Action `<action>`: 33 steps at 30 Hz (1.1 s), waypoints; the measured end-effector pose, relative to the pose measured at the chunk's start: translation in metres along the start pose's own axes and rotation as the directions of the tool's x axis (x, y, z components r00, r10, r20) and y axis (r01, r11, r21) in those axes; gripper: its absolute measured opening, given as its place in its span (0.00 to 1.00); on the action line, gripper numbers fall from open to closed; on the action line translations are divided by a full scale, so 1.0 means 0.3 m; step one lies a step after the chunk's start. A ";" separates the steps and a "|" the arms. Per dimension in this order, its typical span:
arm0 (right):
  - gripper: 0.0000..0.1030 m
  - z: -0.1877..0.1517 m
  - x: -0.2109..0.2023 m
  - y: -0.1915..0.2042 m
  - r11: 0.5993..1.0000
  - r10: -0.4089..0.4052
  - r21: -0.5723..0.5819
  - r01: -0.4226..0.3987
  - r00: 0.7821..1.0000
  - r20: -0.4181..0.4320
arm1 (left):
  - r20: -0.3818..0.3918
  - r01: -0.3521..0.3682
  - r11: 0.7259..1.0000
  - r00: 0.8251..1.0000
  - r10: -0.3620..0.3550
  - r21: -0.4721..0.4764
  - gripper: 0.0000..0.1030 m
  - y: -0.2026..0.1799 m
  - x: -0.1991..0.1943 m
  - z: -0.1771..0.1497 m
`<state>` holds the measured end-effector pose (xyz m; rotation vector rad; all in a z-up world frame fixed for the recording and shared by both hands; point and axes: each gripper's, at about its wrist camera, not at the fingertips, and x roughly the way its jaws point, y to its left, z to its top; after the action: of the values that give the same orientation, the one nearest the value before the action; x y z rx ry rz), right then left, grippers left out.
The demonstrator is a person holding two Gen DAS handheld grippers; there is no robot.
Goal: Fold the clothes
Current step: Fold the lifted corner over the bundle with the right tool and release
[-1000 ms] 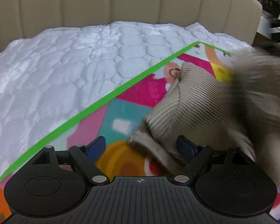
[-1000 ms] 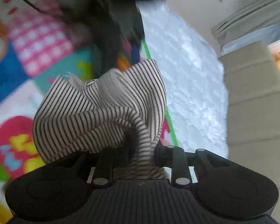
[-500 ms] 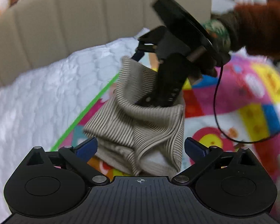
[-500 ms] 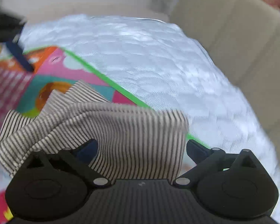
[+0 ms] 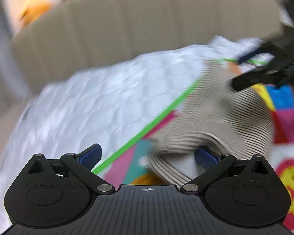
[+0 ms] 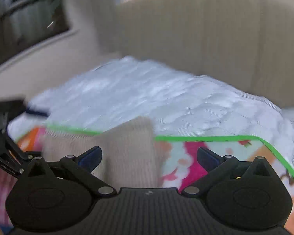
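The striped cloth (image 5: 231,115) lies bunched on the mat (image 5: 284,121), right of centre in the left view, low and left of centre in the right view. Left gripper (image 5: 147,154) and right gripper (image 6: 149,156) both gape wide, gripping nothing. White quilt (image 5: 100,101) fills mid-frame.

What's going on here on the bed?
A person is folding a striped beige garment on a colourful play mat laid over a white quilted mattress. Both the left gripper and the right gripper are open, so neither grips the cloth, which lies bunched on the mat.
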<state>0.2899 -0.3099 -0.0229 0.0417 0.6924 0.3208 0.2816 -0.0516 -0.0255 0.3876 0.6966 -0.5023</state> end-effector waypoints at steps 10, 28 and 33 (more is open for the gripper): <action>1.00 -0.118 0.158 -0.002 0.976 -0.217 -0.010 0.217 0.971 -0.097 | -0.013 0.051 0.977 0.998 -0.055 -0.208 1.00 0.190 -0.014 0.022; 0.99 -0.217 -0.120 -0.020 0.943 -0.013 0.328 0.049 0.994 -0.111 | 0.046 0.282 0.929 0.953 -0.301 0.238 0.62 -0.062 -0.019 0.087; 0.60 -0.252 -0.114 -0.024 0.897 0.071 0.442 0.015 0.981 -0.178 | 0.016 0.214 0.948 0.975 -0.223 0.235 0.78 -0.054 0.139 0.099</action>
<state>0.2193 -0.3323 -0.0609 0.4621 0.9465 0.1901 0.3150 -0.0923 -0.0359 0.5199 0.6447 -0.8048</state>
